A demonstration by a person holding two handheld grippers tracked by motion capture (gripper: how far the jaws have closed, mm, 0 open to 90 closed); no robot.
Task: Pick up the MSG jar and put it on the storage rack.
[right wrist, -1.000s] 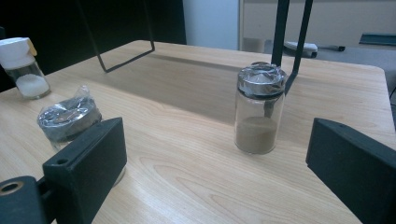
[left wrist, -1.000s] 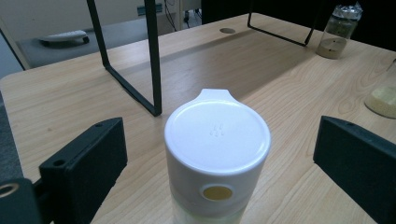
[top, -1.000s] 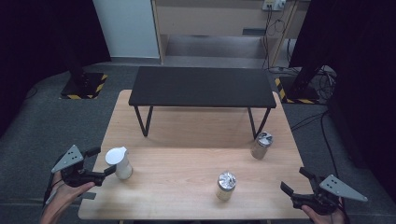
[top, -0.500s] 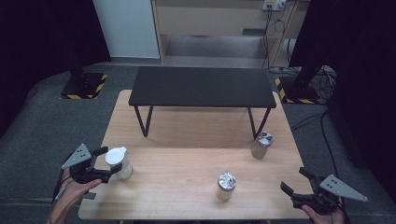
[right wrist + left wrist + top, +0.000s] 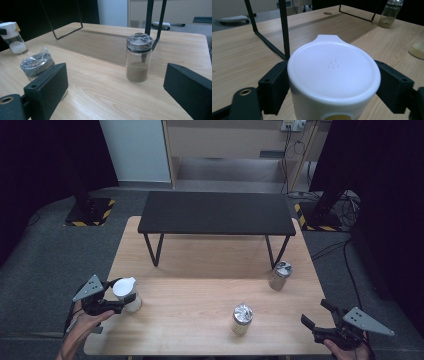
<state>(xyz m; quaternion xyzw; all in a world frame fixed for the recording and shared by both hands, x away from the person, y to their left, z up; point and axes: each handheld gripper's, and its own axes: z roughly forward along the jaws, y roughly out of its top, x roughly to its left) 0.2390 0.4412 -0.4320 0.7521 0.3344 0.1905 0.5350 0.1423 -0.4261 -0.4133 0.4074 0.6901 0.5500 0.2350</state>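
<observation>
A jar with a white flip lid (image 5: 126,289) stands at the front left of the wooden table (image 5: 200,265). My left gripper (image 5: 120,295) is open with one jaw on each side of it. In the left gripper view the white-lidded jar (image 5: 333,72) sits between the jaws of the left gripper (image 5: 331,75), just under its lid; contact cannot be told. My right gripper (image 5: 313,311) hangs open at the front right corner, holding nothing. In the right gripper view the right gripper (image 5: 116,70) faces a foil-capped jar of brown powder (image 5: 138,58).
A foil-capped jar (image 5: 242,318) stands front centre, another (image 5: 279,275) at the right. A black low bench (image 5: 217,212) stands on the table's far half, its thin legs (image 5: 284,30) just beyond the white-lidded jar. A dark floor surrounds the table.
My left gripper has moved right and forward until its jaws stand around the white-lidded jar. The right gripper and the jars have stayed put.
</observation>
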